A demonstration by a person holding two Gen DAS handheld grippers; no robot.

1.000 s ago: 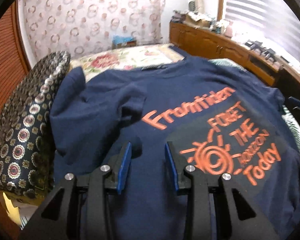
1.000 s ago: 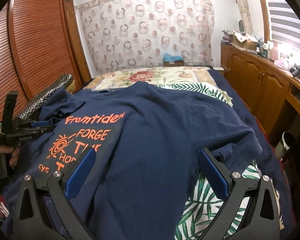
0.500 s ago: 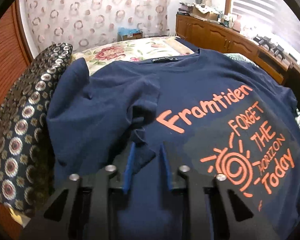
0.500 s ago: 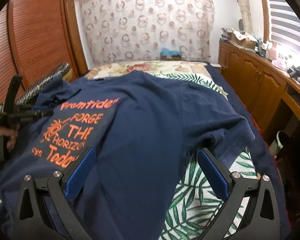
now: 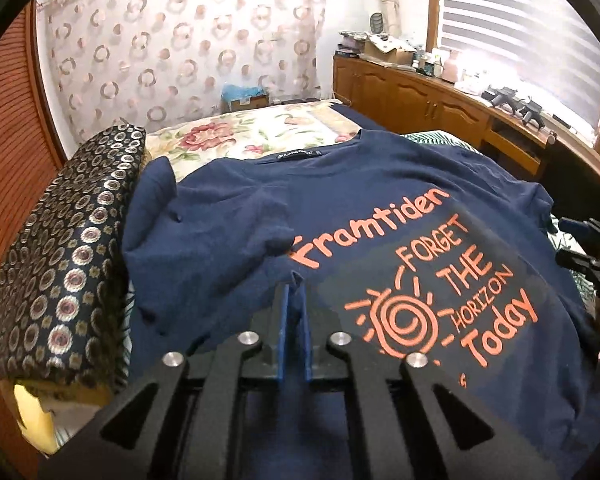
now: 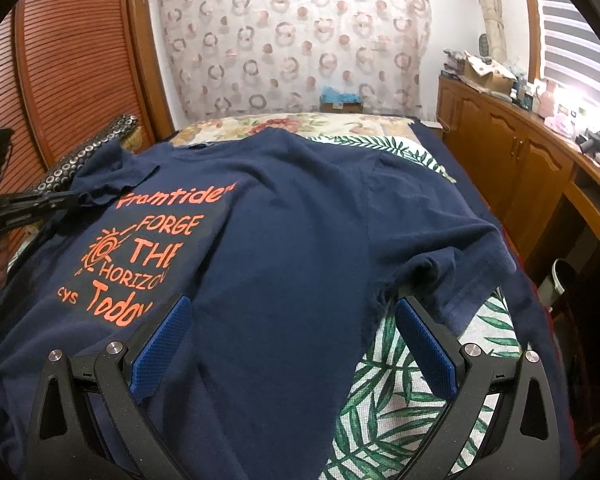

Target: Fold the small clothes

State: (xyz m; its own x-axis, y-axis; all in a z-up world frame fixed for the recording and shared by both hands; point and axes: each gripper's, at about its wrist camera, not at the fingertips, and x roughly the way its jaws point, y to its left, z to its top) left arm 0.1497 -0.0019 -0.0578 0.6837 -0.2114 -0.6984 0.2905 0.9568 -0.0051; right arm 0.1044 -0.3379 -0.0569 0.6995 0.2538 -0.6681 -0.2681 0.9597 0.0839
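Note:
A navy T-shirt (image 5: 380,208) with orange print lies spread on the bed, collar at the far end. Its left sleeve is folded in over the chest. My left gripper (image 5: 294,300) is shut on a pinch of the sleeve's cloth beside the word "Framtiden". The same shirt fills the right wrist view (image 6: 300,240), its right sleeve (image 6: 452,264) lying flat on the leaf-print cover. My right gripper (image 6: 296,320) is open and empty above the shirt's lower right part, just short of that sleeve. The left gripper also shows at the left edge there (image 6: 56,200).
A patterned dark cushion (image 5: 60,264) stands along the bed's left side. A wooden cabinet run (image 6: 512,160) with clutter on top lines the right wall. A floral cover (image 5: 260,132) lies beyond the collar. A bin (image 6: 560,280) sits on the floor at right.
My left gripper has closed from open onto the sleeve cloth and lifted a pinch of it. My right gripper has stayed open over the shirt's right side.

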